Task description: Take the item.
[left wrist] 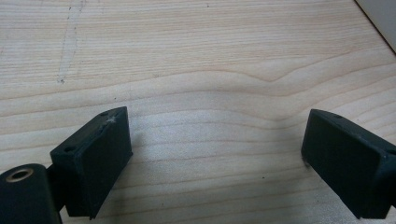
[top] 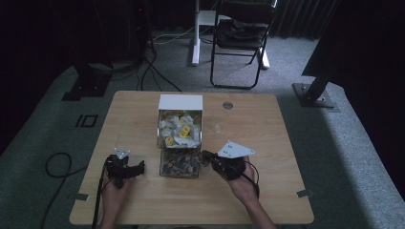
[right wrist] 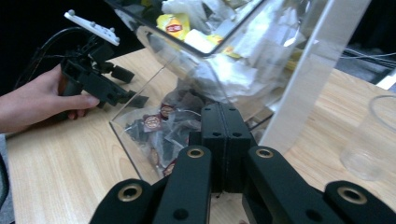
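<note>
My landmark is the clear two-tier box point(top: 179, 143) standing near the middle of the counter point(top: 267, 191), its long axis running from my side toward the far edge. Its walls are smooth transparent plastic with a flat white panel point(top: 180, 102) at the far end. The raised far tier holds crumpled white and yellow sachets point(top: 179, 129); the low near tier holds dark sachets point(top: 180, 164) with round reddish labels. My right gripper point(right wrist: 225, 140) sits just to the right of the box's near tier, its black jaws pressed flat together with nothing between them, pointing at the box's near right corner, close to the wall; I cannot tell whether they touch it. A clear plastic cup point(right wrist: 371, 140) stands on the counter to the right of the box, just beside it in the right gripper view. My left gripper point(left wrist: 215, 149) rests left of the box's near tier, apart from it, jaws spread wide over bare, pale, wavy-grained wood, nothing held. From the high view, open counter runs broad on both flanks of the box, with a bare strip between the box and the near edge where my hands point(top: 243, 186) come in. A small round disc point(top: 228, 105) lies right of the white panel, near the far edge.
</note>
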Motion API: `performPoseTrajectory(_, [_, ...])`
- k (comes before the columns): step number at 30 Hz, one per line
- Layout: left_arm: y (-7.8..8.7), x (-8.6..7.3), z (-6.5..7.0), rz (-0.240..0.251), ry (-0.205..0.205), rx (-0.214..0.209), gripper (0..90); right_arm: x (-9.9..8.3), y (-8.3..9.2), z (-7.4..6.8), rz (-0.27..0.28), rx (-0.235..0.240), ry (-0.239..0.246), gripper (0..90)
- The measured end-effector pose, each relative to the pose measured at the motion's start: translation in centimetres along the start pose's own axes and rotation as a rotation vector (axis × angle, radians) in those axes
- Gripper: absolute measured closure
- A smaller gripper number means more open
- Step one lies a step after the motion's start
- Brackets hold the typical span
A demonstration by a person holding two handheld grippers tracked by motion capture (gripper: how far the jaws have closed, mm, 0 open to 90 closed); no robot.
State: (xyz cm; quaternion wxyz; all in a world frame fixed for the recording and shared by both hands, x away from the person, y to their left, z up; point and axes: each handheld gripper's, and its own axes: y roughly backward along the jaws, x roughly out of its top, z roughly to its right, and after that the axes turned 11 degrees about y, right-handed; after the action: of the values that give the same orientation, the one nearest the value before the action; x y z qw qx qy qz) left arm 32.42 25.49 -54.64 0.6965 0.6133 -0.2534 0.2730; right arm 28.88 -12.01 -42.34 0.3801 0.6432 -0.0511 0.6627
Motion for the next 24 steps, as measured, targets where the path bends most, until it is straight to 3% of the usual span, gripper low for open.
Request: performPoseTrajectory(24, [0.0,0.0,0.0,0.0,0.0,0.0,9.0,-0.3,0.7,2.1,0.005,-0.066,-0.021,90.0])
